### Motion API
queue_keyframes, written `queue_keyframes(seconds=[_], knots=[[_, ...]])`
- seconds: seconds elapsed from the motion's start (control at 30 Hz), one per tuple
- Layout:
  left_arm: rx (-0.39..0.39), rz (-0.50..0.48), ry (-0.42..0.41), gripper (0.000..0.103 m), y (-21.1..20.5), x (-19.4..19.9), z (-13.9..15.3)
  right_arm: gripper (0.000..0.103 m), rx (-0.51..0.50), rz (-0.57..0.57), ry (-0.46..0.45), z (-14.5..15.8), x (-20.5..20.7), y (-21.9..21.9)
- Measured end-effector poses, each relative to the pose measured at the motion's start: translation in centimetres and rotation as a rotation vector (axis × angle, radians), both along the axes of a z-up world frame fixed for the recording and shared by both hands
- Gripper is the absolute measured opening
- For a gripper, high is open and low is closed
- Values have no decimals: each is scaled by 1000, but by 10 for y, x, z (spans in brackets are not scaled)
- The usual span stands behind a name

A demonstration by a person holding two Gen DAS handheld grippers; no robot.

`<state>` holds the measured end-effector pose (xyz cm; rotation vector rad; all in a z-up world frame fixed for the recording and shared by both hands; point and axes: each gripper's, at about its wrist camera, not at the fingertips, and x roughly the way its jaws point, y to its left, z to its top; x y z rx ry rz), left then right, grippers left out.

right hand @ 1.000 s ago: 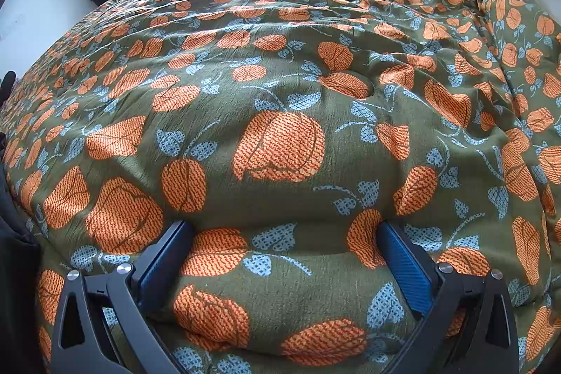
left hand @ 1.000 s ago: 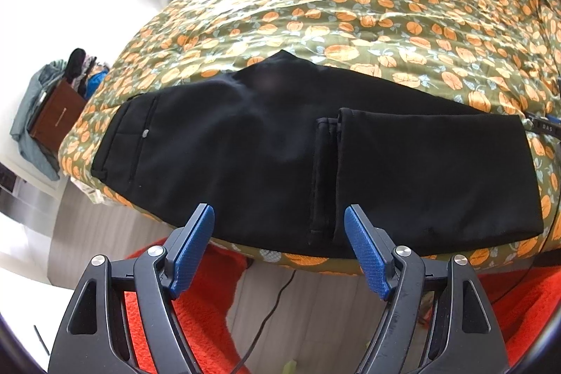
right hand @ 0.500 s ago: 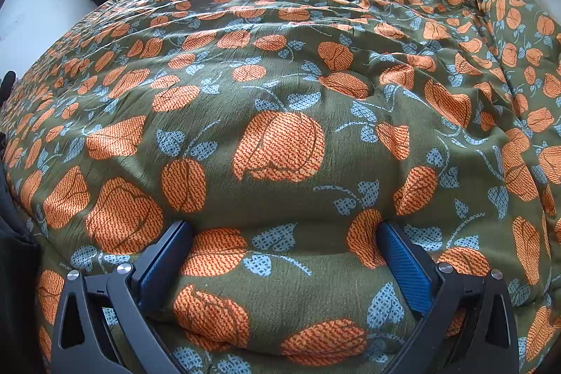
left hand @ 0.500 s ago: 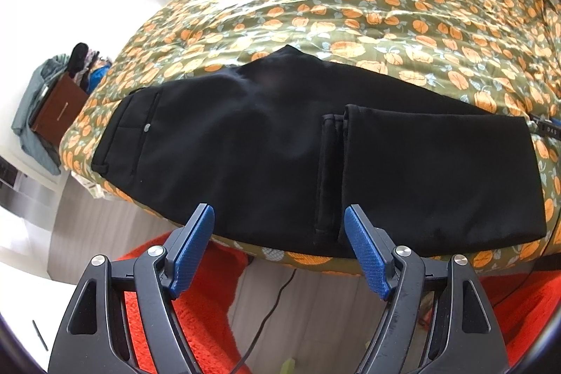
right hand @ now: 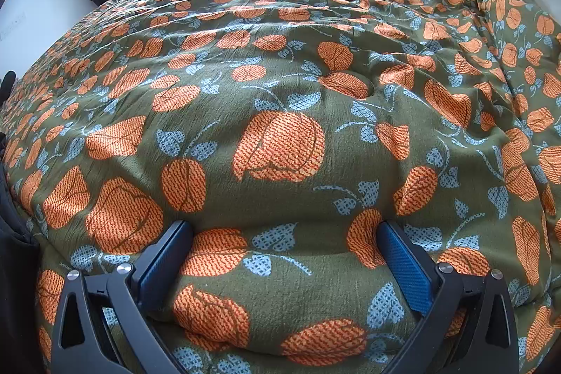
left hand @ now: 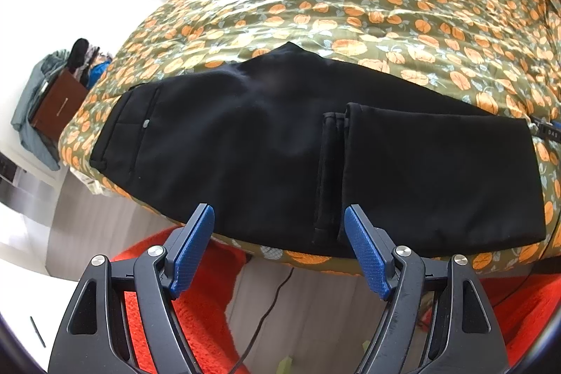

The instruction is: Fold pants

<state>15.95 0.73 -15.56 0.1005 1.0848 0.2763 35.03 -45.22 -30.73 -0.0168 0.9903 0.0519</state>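
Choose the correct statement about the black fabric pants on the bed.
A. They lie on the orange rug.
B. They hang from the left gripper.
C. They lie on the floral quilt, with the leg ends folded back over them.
C: the black fabric pants lie flat on the floral quilt, and the open left gripper holds nothing.

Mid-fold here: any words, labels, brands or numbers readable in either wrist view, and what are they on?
"DAS": white letters on a black strap at the right edge of the left wrist view, beside the pants; cut off by the frame, so likely partial.
Brown box on the left: a pale mark, too small to read.
Right wrist view: no text, only the quilt.
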Motion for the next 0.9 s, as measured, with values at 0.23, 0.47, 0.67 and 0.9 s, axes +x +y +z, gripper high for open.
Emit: queue_keyframes(seconds=[0.23,0.47,0.67,0.9], knots=[[0,-6,4,79,-3,2,-1,103,0,0,0,0,0,0],[-1,-4,5,79,-5,2,-1,103,0,0,0,0,0,0],[-4,2,8,79,-4,3,-3,103,0,0,-1,0,0,0],[-5,3,10,79,-4,3,-3,103,0,0,-1,0,0,0]])
